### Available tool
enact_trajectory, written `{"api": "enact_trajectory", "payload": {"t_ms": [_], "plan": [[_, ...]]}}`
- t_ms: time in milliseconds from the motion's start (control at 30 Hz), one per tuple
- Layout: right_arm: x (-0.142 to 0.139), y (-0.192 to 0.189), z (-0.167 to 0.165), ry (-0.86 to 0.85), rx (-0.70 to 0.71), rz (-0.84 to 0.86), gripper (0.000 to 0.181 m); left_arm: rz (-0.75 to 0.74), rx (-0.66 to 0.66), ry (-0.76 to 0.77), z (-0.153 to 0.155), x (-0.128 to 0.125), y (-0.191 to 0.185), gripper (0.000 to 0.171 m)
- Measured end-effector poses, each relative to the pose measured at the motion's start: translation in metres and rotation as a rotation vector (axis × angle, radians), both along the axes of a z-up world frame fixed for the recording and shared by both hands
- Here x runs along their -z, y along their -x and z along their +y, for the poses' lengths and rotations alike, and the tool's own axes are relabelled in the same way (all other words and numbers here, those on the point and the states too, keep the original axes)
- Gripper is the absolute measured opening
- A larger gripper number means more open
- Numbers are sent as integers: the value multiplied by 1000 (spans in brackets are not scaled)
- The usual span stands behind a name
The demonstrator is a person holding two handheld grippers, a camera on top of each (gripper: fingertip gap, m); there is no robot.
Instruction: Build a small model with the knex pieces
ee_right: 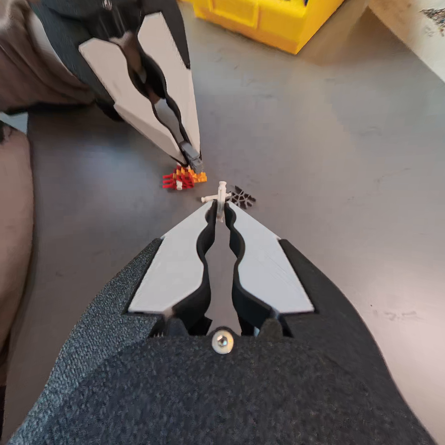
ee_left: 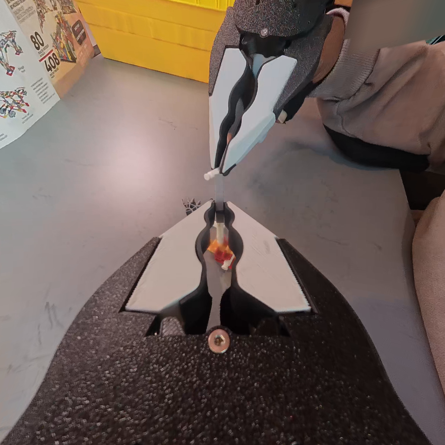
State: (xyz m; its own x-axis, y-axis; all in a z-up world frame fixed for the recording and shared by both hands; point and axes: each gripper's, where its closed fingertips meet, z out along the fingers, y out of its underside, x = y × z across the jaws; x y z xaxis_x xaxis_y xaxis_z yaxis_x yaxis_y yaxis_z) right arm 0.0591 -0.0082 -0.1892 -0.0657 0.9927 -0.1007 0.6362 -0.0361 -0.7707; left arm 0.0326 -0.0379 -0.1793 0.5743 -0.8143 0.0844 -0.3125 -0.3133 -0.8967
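Both claws clamped, tips nearly meeting above the bench (ee_right: 337, 168).
The left claw (ee_left: 219, 204) pinches a grey piece (ee_right: 192, 156) right over a red-and-orange cluster (ee_right: 184, 179); the right claw (ee_right: 219, 204) grips a white cross of rods (ee_right: 220, 196), with a black star connector (ee_right: 242, 198) just beyond its tip.

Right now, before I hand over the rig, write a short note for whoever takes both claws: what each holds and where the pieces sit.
Left claw: shut on a small grey plastic connector, tip down at the red and orange plastic connector cluster on the grey tabletop; contact unclear.
Right claw: shut on a white plastic rod piece, apart from the cluster.
Loose: black snowflake-shaped plastic connector, flat on the tabletop just beyond the right claw.
Yellow plastic bin at the far side.
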Motion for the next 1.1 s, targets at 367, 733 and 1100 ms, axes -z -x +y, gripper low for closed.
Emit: {"api": "enact_trajectory", "payload": {"t_ms": [367, 733, 1100], "plan": [[-72, 2, -40, 91, -260, 424, 4, -740, 358, 464, -43, -68, -16, 5], [-81, 1, -54, 94, -324, 487, 4, -750, 394, 534, -49, -62, -25, 6], [-77, -2, -69, 69, -398, 463, 4, -836, 506, 721, -64, -66, -30, 6]]}}
